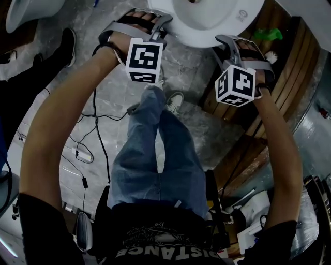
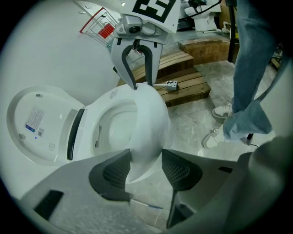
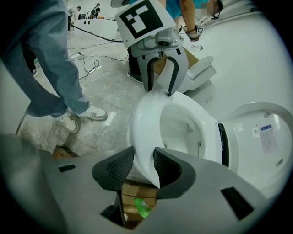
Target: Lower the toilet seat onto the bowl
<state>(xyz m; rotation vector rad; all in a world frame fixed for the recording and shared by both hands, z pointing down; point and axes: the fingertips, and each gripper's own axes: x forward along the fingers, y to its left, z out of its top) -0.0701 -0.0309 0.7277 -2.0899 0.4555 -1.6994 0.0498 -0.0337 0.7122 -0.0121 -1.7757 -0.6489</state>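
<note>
Both sets of jaws are on it. My left gripper (image 2: 145, 167) and right gripper (image 3: 144, 169) each have their ribbed pads pinched on the front arc of the white glossy plastic toilet seat (image 2: 146, 132), one either side of its nose. The seat pivots at the back edge of the white ceramic bowl (image 3: 179, 133). By my reading, its front end sits a little above the rim.

It should be stiff and fairly light, but that gloss looks slippery, so a firm pinch across the rim's thickness out at the front seems right. If it slips it could slam and crack.

As for writing, the round white lid (image 2: 27, 96) standing open behind carries a blue-printed sticker (image 2: 34, 122), too small to read. There's a grey mark (image 1: 241, 15) on the white surface, also unreadable. The black shirt (image 1: 160, 252) reads "DISTANCE", upside down.
</note>
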